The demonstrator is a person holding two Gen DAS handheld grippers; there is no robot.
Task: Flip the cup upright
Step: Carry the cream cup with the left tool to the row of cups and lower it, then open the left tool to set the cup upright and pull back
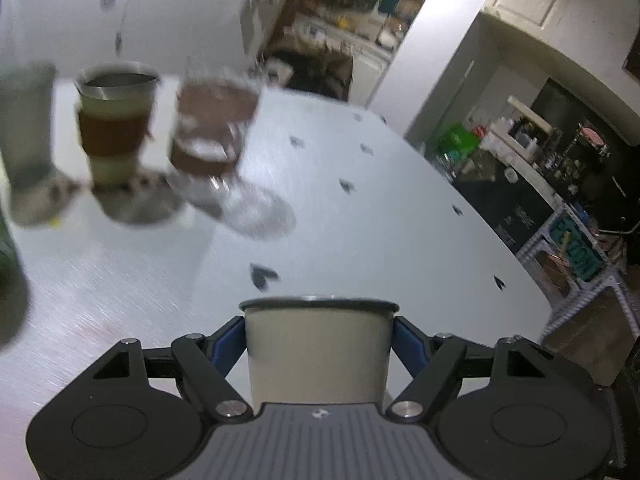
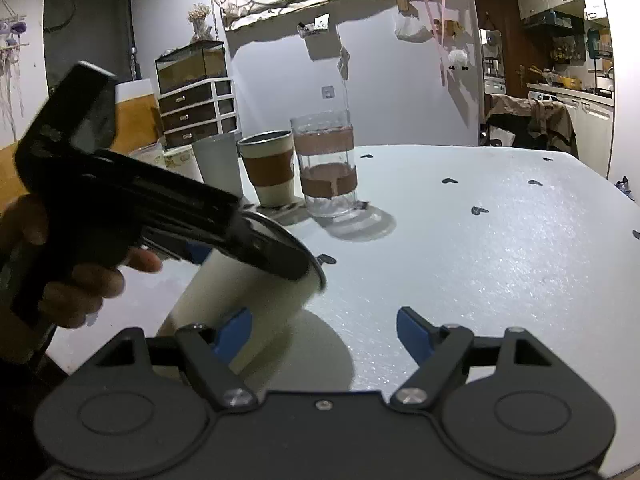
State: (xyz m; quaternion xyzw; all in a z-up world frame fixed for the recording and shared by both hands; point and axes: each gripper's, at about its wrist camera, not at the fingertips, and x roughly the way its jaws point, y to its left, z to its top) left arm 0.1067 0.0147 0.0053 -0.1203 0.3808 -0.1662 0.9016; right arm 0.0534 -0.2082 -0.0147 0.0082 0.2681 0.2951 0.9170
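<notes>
A cream cup with a dark metal rim [image 1: 318, 354] sits between the blue pads of my left gripper [image 1: 318, 340], which is shut on it. In the right wrist view the same cup [image 2: 240, 300] is tilted, rim up and to the right, lifted over the white table, with the left gripper [image 2: 248, 252] clamped near its rim. My right gripper [image 2: 324, 334] is open and empty, just right of the cup's lower body.
At the table's far side stand a cream cup with a brown sleeve [image 2: 270, 168], a clear glass with brown bands [image 2: 326, 164] and a grey tumbler [image 2: 218, 160]. The white table [image 2: 480, 260] carries small dark heart marks. Its edge runs along the right.
</notes>
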